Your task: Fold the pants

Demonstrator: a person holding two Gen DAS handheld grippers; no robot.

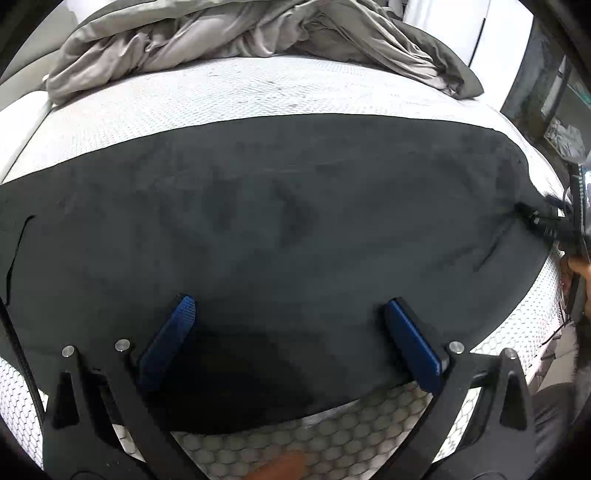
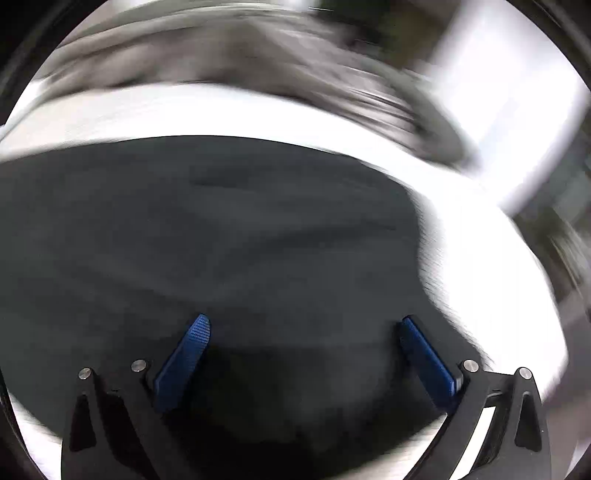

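Dark grey pants [image 1: 277,206] lie spread flat across a white mattress [image 1: 221,92], reaching from the left edge of the left wrist view almost to the right. My left gripper [image 1: 289,301] hangs open just above the pants' near edge, blue pads wide apart, nothing between them. At the pants' right end the black frame of the other tool [image 1: 554,227] shows, with a hand [image 1: 578,266] behind it. The right wrist view is motion-blurred: my right gripper [image 2: 304,318] is open over the pants [image 2: 221,240], gripping nothing.
A crumpled grey blanket [image 1: 240,33] is heaped at the far side of the mattress. The mattress side with its honeycomb cover [image 1: 332,435] drops away below the left gripper. Furniture and clutter [image 1: 561,136] stand to the right of the bed.
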